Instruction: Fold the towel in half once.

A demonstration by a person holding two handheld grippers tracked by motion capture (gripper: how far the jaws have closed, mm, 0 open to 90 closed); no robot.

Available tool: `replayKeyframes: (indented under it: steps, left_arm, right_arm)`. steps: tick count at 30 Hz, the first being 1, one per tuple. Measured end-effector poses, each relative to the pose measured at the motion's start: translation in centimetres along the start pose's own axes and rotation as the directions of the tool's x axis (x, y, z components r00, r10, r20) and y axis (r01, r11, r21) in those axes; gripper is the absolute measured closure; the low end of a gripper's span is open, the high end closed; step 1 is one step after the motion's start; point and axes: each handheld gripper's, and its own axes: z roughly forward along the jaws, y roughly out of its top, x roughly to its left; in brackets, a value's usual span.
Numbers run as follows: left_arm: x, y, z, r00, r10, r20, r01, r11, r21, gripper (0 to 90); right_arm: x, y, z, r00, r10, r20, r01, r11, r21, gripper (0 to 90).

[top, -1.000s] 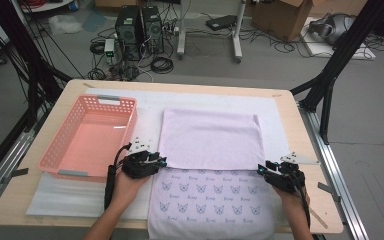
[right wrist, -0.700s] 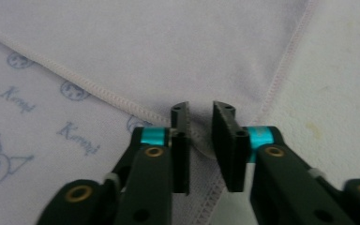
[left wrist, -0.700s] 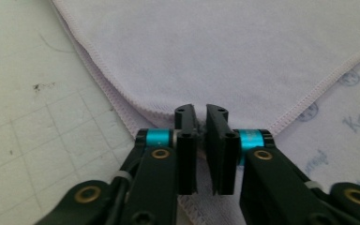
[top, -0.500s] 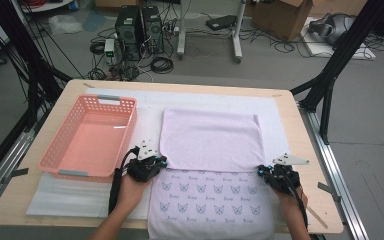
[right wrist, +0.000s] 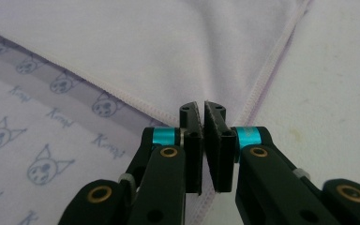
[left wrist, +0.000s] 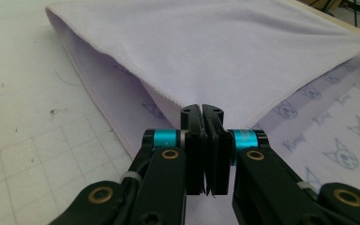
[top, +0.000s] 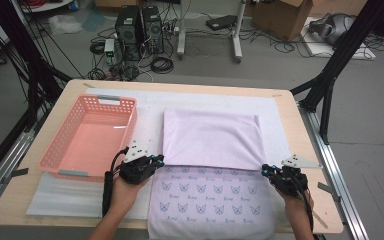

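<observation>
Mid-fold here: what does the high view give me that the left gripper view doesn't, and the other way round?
High view alone: the pink plastic basket, the wooden table, the right gripper, and the whole folded layout.

Left gripper view alone: the left gripper with jaws shut on the stitched corner of the folded-over layer, which lifts off the white gridded mat.

Both: the lilac cloth with cat-face print, plain side folded over printed side.

a pink basket sits on the wooden table, left of centre.
</observation>
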Motion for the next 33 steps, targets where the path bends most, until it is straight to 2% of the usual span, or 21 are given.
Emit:
replayKeyframes:
  steps: [9,13,20,27,33]
  left_arm:
    - [-1.7,-1.4,-2.8,0.9998,-0.01,0.016,0.01,0.9996,-0.027,87.3]
    - [-2.9,-2.3,-4.1,0.9997,0.001,0.023,0.0,0.9997,-0.025,87.3]
    - [-4.5,-3.9,-6.4,0.9993,-0.005,0.038,0.006,0.9997,-0.023,87.3]
    - [-5.6,-5.3,-8.1,0.9987,-0.009,0.05,0.01,0.9999,-0.012,87.3]
    - [-6.2,-6.2,-8.7,0.9977,-0.013,0.066,0.013,0.9999,0.003,87.3]
  right_arm:
    - [1.9,-1.7,-2.4,1.0,-0.006,0.003,0.006,1.0,-0.002,85.9]
    - [2.9,-2.7,-3.7,1.0,0.005,0.007,-0.005,1.0,-0.004,85.9]
    - [4.4,-4.2,-5.7,1.0,0.004,-0.001,-0.004,1.0,-0.005,86.0]
    - [5.7,-5.5,-6.8,0.9999,0.006,-0.011,-0.005,1.0,0.028,85.9]
    - [6.2,-6.3,-7.7,0.9995,0.018,-0.026,-0.017,0.999,0.036,85.9]
